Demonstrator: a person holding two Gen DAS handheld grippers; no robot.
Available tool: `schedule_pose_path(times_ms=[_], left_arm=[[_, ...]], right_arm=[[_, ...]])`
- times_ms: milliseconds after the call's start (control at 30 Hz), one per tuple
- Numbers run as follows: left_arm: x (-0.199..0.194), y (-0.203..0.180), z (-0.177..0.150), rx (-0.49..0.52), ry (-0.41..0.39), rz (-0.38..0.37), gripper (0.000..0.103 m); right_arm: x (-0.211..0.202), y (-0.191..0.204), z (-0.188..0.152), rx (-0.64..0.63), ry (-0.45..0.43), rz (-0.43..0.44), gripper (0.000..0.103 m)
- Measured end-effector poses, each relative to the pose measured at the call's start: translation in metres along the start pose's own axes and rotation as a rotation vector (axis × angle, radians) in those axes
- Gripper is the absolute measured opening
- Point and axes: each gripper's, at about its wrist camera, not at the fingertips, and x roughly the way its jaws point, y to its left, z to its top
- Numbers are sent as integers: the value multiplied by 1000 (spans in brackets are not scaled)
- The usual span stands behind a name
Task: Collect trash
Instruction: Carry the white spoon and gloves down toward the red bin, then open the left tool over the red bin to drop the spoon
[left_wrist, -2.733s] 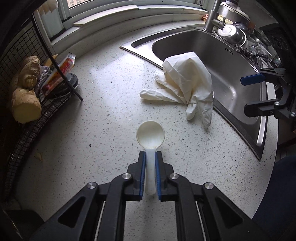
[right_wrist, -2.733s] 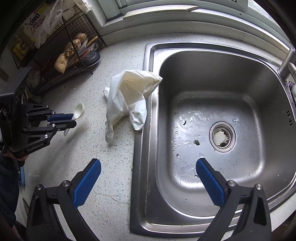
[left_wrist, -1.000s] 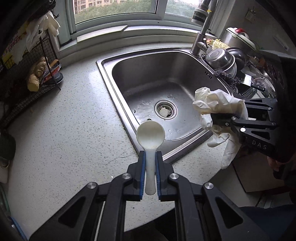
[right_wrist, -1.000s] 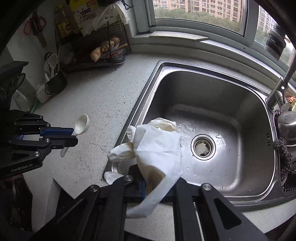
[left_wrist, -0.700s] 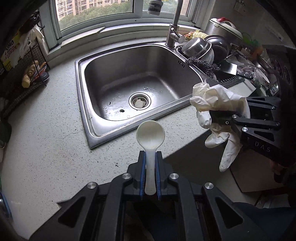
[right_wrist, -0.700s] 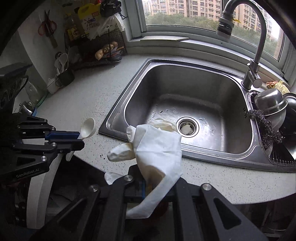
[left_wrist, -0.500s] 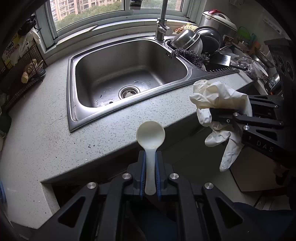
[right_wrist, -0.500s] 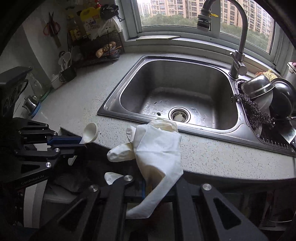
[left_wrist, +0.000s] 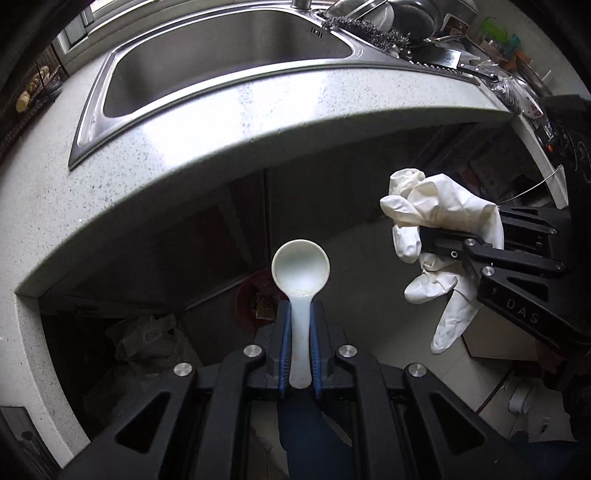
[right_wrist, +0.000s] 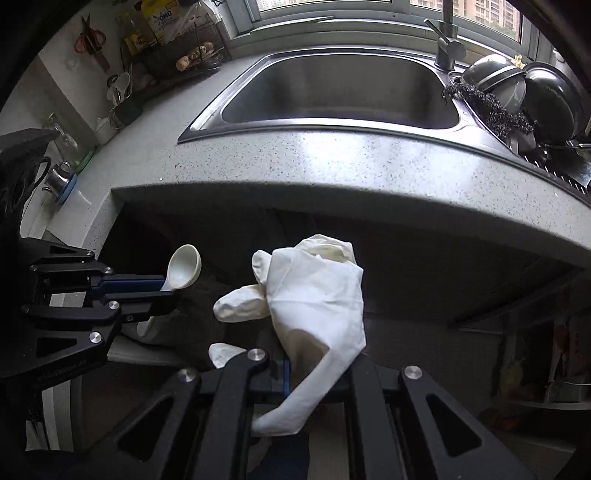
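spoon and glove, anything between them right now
Nothing solid. In the left wrist view the spoon in the left gripper and the glove in the right gripper hang apart, with only the dark under-counter space behind the gap.

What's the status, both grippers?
Left gripper shut on white spoon. Right gripper shut on white glove. Both below counter edge, nothing blocking.

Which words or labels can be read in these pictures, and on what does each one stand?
"DAS" on the black body of the right gripper, seen from the left wrist view.
"OMO", blurred, on a yellow package at the back of the counter.
Embossed lettering on the left gripper body is too faint to read.
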Motion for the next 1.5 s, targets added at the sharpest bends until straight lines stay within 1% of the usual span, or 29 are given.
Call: schedule_pose_path(times_ms=[133, 267, 333, 433, 533, 600, 767, 867, 967, 1100, 1200, 1233, 1300, 1367, 1400, 1467, 1500], left_arm=[[47, 14, -6, -23, 28, -24, 9], [109, 29, -14, -45, 85, -34, 9], [138, 38, -19, -60, 97, -39, 9], [183, 47, -24, -71, 110, -39, 9], [224, 57, -25, -76, 102, -43, 9], [253, 63, -25, -91, 118, -55, 9], [307, 71, -32, -81, 126, -58, 9], [329, 65, -30, -77, 136, -63, 9], [343, 61, -27, -89, 157, -45, 9], [348, 53, -28, -49, 168, -47, 9], [349, 50, -28, -44, 184, -42, 9], [346, 50, -29, -42, 174, -34, 9], [341, 49, -29, -36, 156, -12, 18], [339, 53, -30, -30, 148, -4, 38], [336, 53, -30, -28, 144, -6, 41], [333, 59, -32, -31, 136, -12, 58], [330, 61, -33, -39, 131, -15, 63]], right_arm=[[40, -8, -15, 23, 21, -14, 7], [83, -18, -26, 58, 48, -29, 7], [103, -22, -31, 75, 51, -30, 7], [136, -27, -38, 87, 62, -35, 7], [168, -32, -45, 92, 67, -42, 7], [189, -37, -50, 105, 67, -44, 7], [227, -46, -61, 135, 55, -53, 7], [243, -51, -67, 147, 54, -56, 7], [255, -48, -73, 150, 67, -63, 7], [263, -47, -75, 151, 79, -64, 7], [252, -52, -75, 153, 82, -62, 7], [252, -52, -75, 154, 84, -63, 7], [252, -53, -72, 158, 87, -58, 7], [250, -53, -73, 152, 87, -62, 7], [250, -53, -73, 150, 87, -64, 7], [251, -53, -75, 149, 87, -61, 7], [254, -52, -75, 149, 87, -59, 7]])
